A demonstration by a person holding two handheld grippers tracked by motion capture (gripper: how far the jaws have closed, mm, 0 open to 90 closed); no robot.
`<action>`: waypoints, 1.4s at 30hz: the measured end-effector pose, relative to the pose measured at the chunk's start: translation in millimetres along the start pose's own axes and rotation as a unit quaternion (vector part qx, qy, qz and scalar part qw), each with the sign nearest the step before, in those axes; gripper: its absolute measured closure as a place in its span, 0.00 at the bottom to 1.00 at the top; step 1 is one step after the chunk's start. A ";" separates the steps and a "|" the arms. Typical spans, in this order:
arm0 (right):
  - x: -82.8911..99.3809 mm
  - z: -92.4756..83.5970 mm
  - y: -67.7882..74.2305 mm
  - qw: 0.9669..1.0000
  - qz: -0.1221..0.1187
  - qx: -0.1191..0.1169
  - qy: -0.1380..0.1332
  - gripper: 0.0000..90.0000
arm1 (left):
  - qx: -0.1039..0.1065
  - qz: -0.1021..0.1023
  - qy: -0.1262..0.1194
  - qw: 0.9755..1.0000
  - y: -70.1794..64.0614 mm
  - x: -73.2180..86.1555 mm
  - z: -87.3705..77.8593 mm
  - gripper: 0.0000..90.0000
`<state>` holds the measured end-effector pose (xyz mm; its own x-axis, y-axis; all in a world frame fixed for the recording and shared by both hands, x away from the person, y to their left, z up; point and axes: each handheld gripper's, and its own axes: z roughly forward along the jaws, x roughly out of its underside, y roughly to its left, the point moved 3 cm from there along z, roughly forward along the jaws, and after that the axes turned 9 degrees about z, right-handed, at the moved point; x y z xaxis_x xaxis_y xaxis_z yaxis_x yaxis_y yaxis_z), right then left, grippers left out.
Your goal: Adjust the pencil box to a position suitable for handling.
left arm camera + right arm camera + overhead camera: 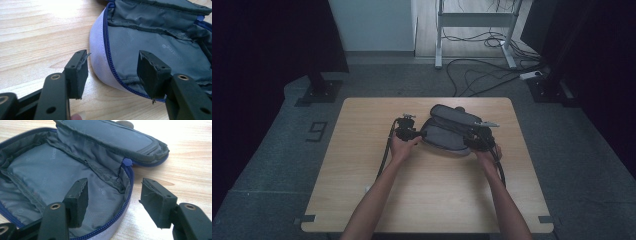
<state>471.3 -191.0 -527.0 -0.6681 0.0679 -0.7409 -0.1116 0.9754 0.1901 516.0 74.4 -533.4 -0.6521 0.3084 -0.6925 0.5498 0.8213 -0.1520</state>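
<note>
From the high view, we see a grey zip pouch (447, 132) lying unzipped on the far half of a light wooden table (427, 200), its lid flap (457, 116) tipped up toward the far edge. Our left gripper (414, 134) sits at the pouch's left end and our right gripper (476, 140) at its right end, each low over the tabletop, with a black cable (384, 155) trailing back along the left forearm. Beyond the table, a white metal frame (474, 30) and loose floor cables (482, 75) stand on the grey floor.

In the left gripper view, we look along our two black jaws, which stand apart and press on nothing. The pouch's rounded pale wall (98, 57) and its blue zipper (110, 52) run between them: one pad (77, 73) is outside over bare wood, just beside the wall, while the other (150, 72) hangs over the grey lining (150, 45) inside the open pouch. A fingertip (77, 116) shows at the bottom edge.

In the right gripper view, our jaws are likewise spread with no grip taken. One pad (77, 200) hovers over the lining (50, 170) inside the pouch, the other (156, 202) outside over the tabletop, with the zippered rim (128, 192) between them. The raised flap (112, 137) leans away behind, joined at a blue tab (127, 162).
</note>
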 end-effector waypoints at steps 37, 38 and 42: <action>16.7 21.8 -12.9 0.999 0.012 0.013 0.048 0.84 | -0.009 0.003 0.041 0.999 5.8 7.0 23.0 0.75; 16.8 21.8 -13.3 0.999 0.012 0.012 0.048 0.85 | -0.010 0.003 0.041 0.999 5.7 7.1 23.0 0.75; 16.6 20.0 -16.2 0.998 0.024 0.005 0.049 0.91 | -0.016 0.001 0.039 0.999 5.0 6.6 23.6 0.82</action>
<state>476.7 -201.4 -555.2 -0.7415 0.0937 -0.6644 -0.0706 0.9738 0.2160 526.8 69.2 -555.3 -0.6902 0.3454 -0.6358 0.5348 0.8355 -0.1266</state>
